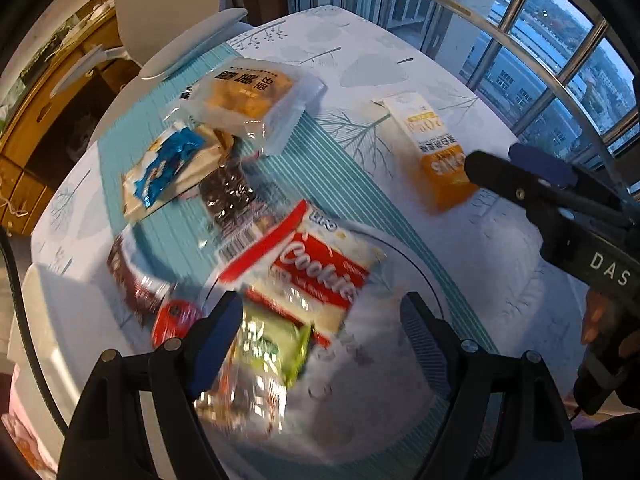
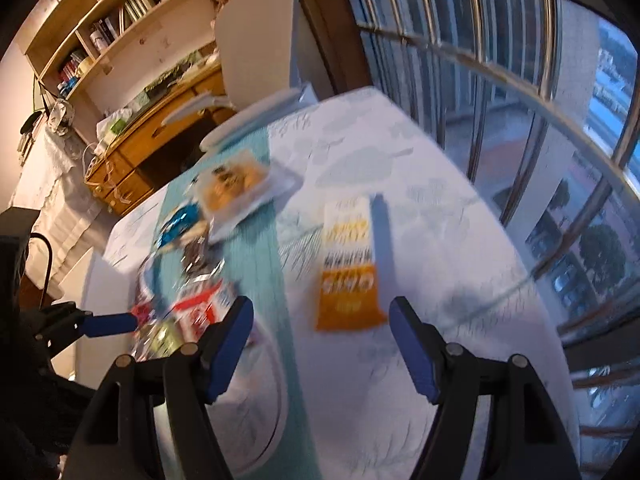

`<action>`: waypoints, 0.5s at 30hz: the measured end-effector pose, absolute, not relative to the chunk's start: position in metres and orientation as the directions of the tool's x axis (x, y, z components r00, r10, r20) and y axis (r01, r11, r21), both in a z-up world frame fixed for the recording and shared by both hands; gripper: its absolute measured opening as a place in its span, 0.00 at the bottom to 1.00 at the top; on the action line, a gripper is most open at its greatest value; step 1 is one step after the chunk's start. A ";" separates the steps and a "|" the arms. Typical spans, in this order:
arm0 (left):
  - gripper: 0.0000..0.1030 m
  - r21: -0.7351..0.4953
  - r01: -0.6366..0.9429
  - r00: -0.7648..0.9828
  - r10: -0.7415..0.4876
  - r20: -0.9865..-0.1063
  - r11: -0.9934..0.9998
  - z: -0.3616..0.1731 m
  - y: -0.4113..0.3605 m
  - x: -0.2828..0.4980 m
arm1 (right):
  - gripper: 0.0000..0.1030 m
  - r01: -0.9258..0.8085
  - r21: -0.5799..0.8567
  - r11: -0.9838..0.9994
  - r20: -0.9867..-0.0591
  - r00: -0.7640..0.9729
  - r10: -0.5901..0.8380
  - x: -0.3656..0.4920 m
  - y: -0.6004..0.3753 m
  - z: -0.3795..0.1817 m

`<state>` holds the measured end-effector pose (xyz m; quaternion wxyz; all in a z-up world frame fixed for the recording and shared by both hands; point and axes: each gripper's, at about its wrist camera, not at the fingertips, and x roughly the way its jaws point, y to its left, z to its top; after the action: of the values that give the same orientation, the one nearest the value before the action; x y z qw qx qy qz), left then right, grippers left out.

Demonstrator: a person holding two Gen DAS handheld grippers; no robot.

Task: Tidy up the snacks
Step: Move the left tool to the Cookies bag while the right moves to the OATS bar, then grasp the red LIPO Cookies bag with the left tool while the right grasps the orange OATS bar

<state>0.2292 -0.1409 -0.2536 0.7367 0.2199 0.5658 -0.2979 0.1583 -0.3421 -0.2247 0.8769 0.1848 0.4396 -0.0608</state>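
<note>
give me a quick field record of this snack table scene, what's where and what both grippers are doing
surface: table with leaf-print cloth and a teal striped runner
snack pile: red cookies packet, green packet, blue packet, clear-wrapped orange pastry pack, clustered along the runner
apart from pile: orange and white carton, lying flat on the cloth
left hand-held gripper: open, above the cookies and green packets, holding nothing
right hand-held gripper: open, pointed at the carton, holding nothing
image quality: motion blurred
</note>
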 end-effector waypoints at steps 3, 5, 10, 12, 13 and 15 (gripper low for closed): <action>0.78 -0.015 0.696 0.173 -0.188 -0.967 0.718 -0.268 -0.144 0.237 | 0.69 0.257 0.209 0.944 -0.782 0.624 0.003 0.168 -0.341 -0.233; 0.78 -0.007 0.702 0.174 -0.180 -0.968 0.712 -0.276 -0.146 0.241 | 0.69 0.248 0.192 0.949 -0.779 0.627 -0.006 0.173 -0.341 -0.240; 0.78 -0.007 0.712 0.159 -0.170 -0.973 0.702 -0.293 -0.151 0.247 | 0.69 0.228 0.166 0.959 -0.784 0.620 -0.012 0.179 -0.339 -0.255; 0.78 0.005 0.714 0.166 -0.163 -0.973 0.701 -0.298 -0.153 0.248 | 0.69 0.224 0.158 0.962 -0.786 0.618 -0.015 0.181 -0.338 -0.260; 0.78 0.011 0.717 0.172 -0.162 -0.972 0.697 -0.300 -0.154 0.250 | 0.69 0.224 0.157 0.962 -0.788 0.615 -0.014 0.182 -0.338 -0.262; 0.78 0.016 0.723 0.177 -0.163 -0.971 0.691 -0.303 -0.158 0.250 | 0.69 0.225 0.157 0.962 -0.789 0.614 -0.015 0.183 -0.338 -0.264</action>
<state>0.2504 -0.1579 -0.3029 0.7257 0.2481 0.5644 -0.3052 0.1828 -0.3376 -0.2642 0.8901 0.1212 0.4342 -0.0673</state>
